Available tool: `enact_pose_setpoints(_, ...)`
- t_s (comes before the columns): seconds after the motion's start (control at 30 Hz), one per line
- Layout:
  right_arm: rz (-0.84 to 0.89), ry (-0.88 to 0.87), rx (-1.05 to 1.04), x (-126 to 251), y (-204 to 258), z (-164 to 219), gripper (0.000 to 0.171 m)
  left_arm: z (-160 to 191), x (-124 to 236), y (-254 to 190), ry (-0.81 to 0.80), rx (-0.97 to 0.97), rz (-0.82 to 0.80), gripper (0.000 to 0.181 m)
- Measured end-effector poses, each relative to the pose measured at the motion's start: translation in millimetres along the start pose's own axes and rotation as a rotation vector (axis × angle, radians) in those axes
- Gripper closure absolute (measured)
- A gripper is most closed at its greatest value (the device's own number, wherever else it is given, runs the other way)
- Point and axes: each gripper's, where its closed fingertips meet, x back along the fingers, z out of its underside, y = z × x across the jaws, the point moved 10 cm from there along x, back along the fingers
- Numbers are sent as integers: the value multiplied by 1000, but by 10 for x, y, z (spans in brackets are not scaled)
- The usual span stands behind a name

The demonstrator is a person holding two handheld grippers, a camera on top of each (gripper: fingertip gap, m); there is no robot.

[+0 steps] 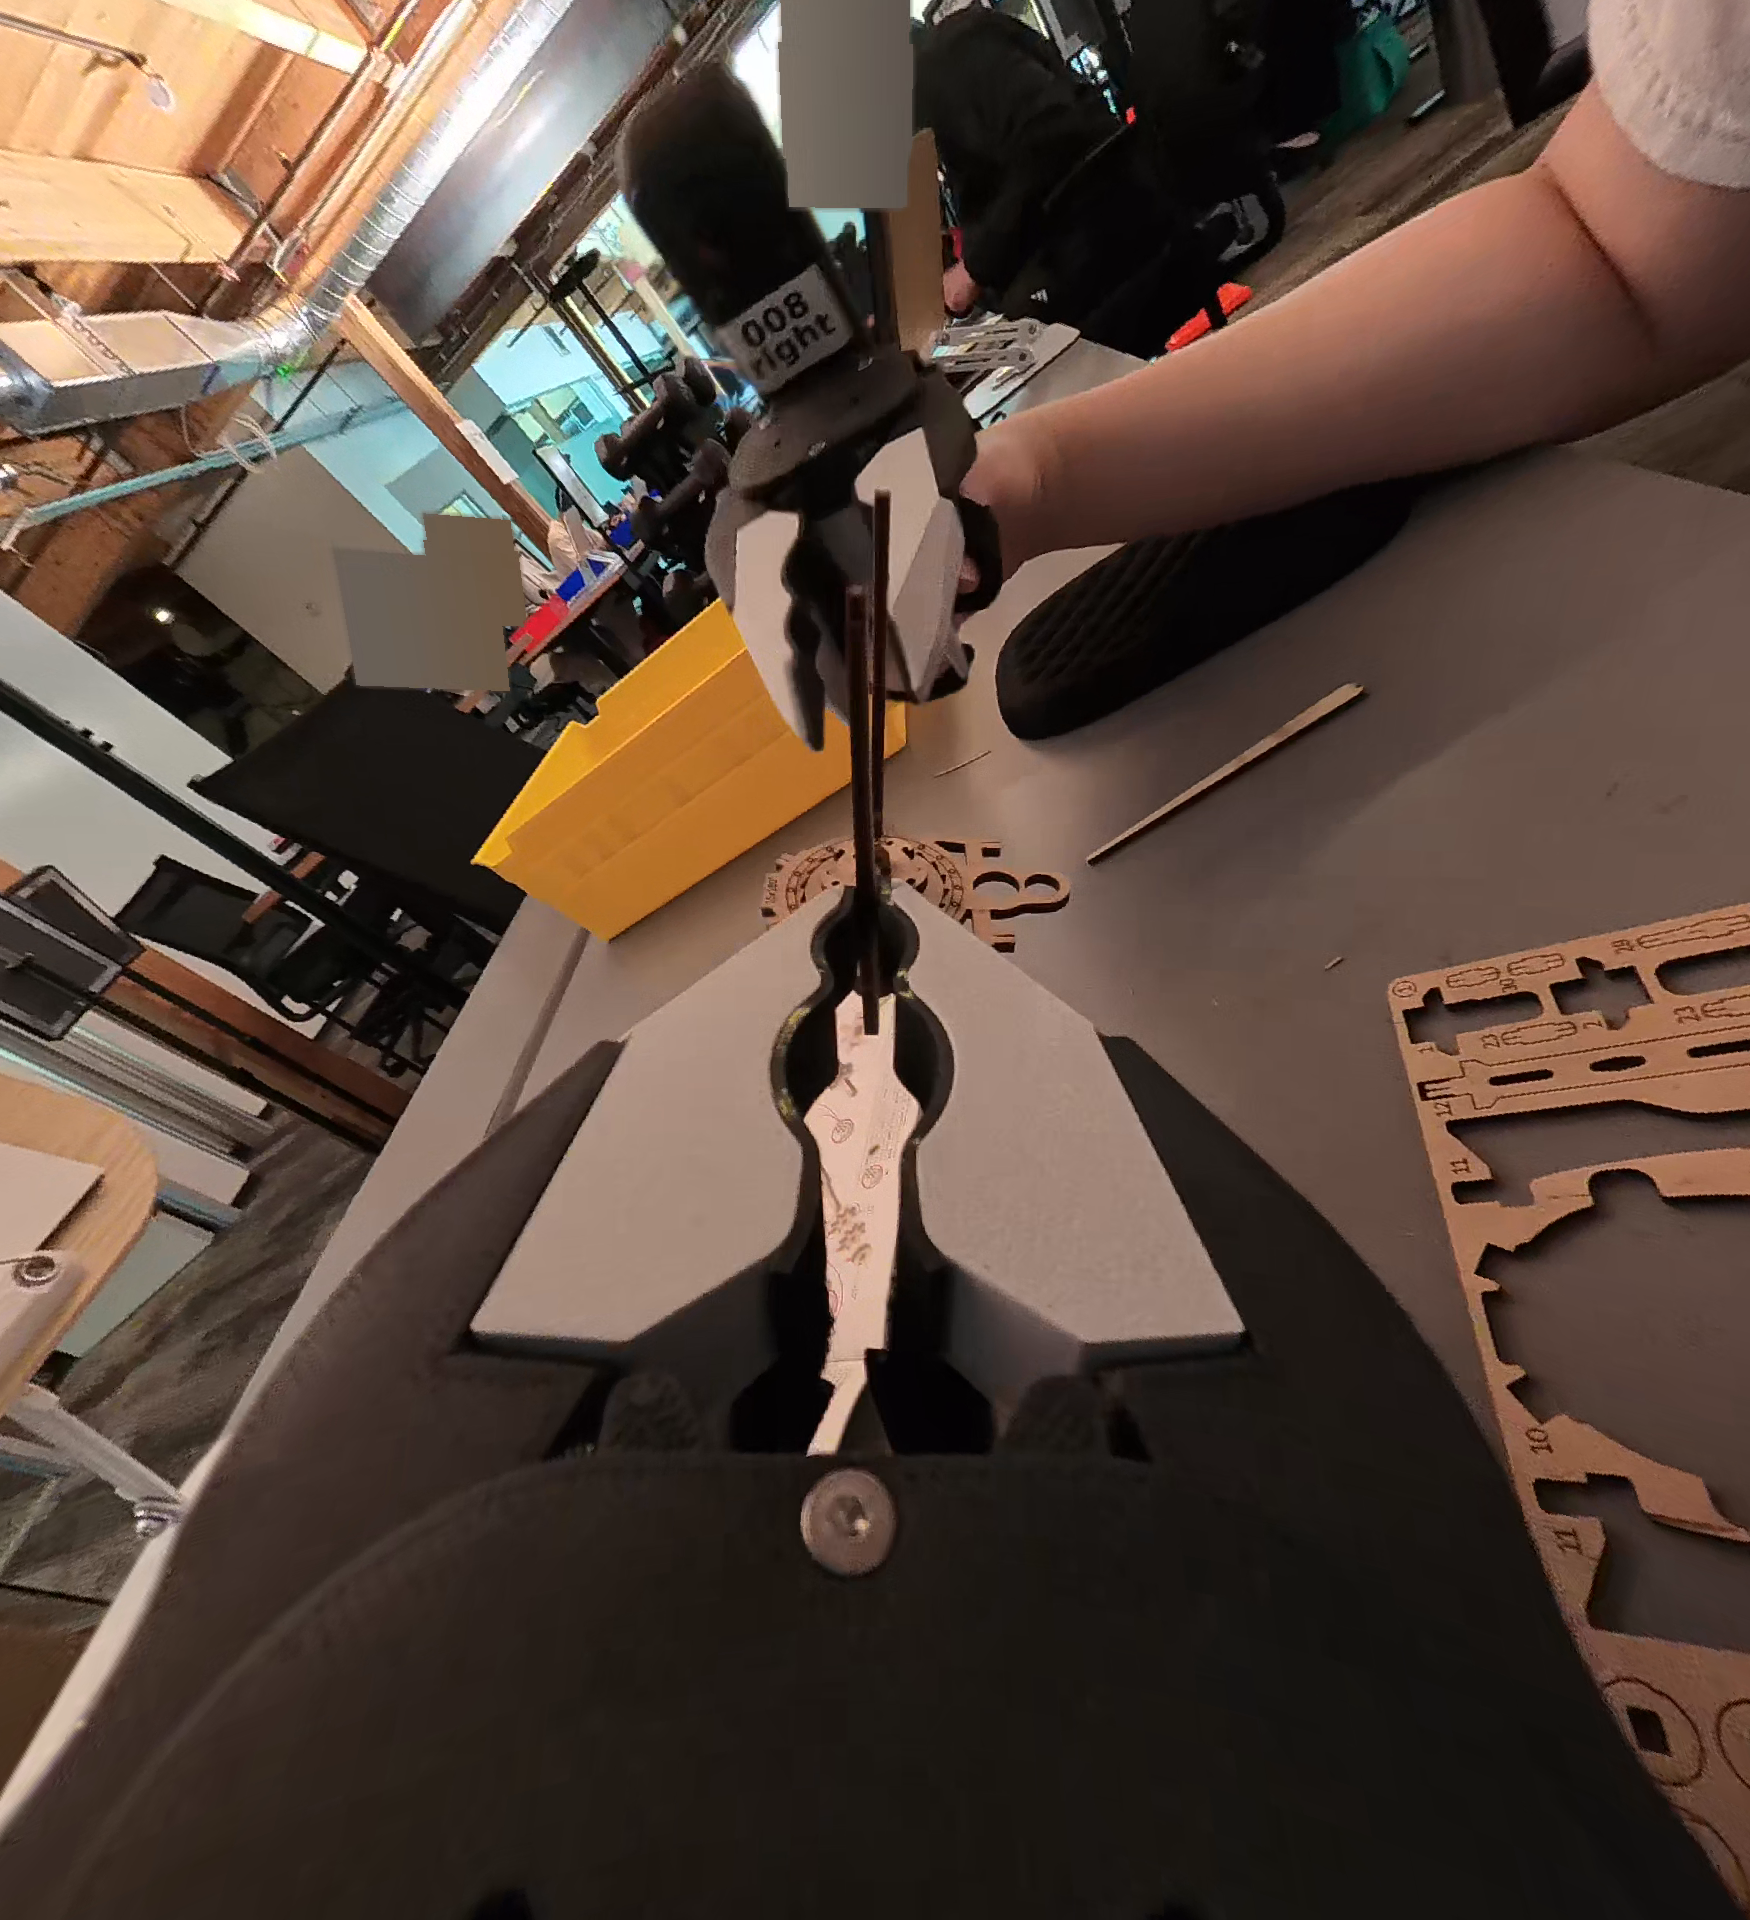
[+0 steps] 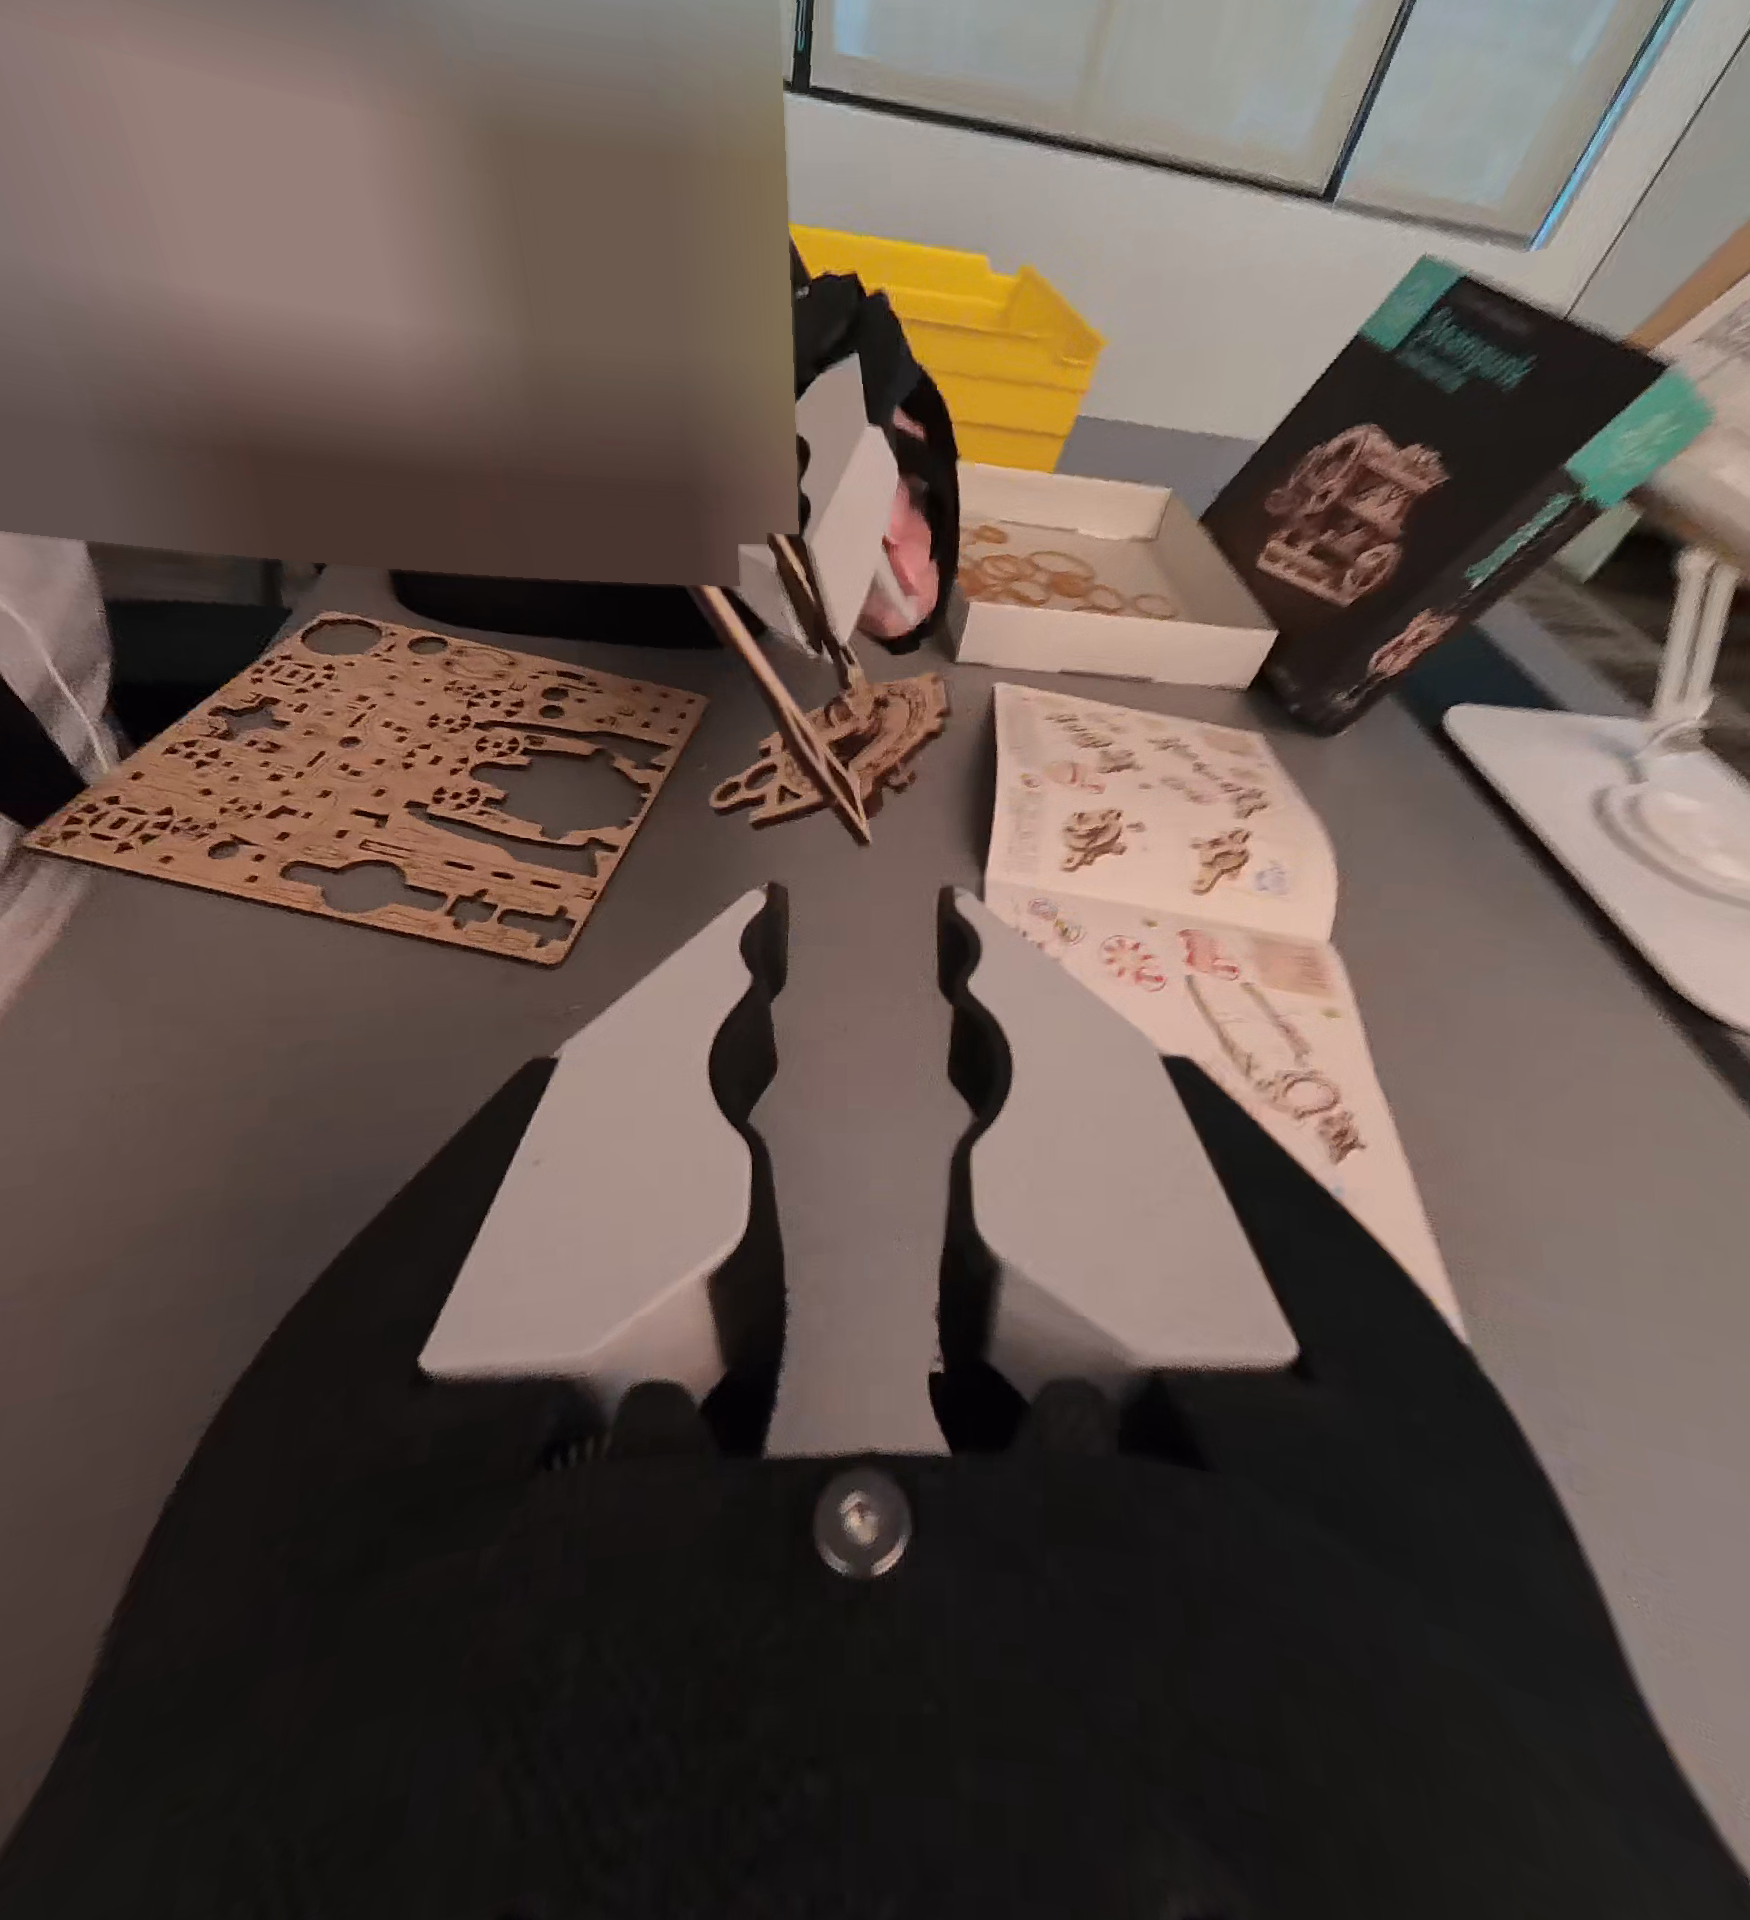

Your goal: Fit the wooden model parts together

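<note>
Part-built model (image 2: 881, 727) sits straight ahead of the spread, empty right gripper (image 2: 855, 914); left gripper (image 1: 866, 945) is pinched on thin wooden plates (image 1: 863, 748) just above it: light, stiff, probably snap-prone, best gripped near the joint.

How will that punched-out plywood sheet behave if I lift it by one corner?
The plywood sheet looks thin and mostly cut-outs: probably light, and likely to sag from a corner. Its narrow bridges between holes may snap under a hard pinch. Lying flat on the table, its edge could be hard to catch.
</note>
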Motion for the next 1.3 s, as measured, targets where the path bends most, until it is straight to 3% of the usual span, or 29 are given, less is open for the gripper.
enact_pose_setpoints(0.43,66,210,-182,-36,-177,270,142,45,-56,-73,-41,42,72,181)
enact_pose_setpoints(0.67,98,230,-288,-10,-249,324,148,71,-87,-102,-54,84,132,181)
enact_pose_setpoints(0.8,65,179,-375,-11,-266,296,152,75,-122,-146,-53,75,162,181)
enact_pose_setpoints(0.93,-32,93,-495,-14,-265,239,171,88,-185,-175,-51,58,190,181)
enact_pose_setpoints(1.1,-141,25,-598,-86,-239,204,171,77,-197,-186,-62,41,185,181)
enact_pose_setpoints(1.17,-183,50,-620,-139,-209,207,160,86,-204,-193,-54,32,188,181)
enact_pose_setpoints(1.3,-192,110,-600,-250,-164,225,161,87,-218,-219,-46,13,197,181)
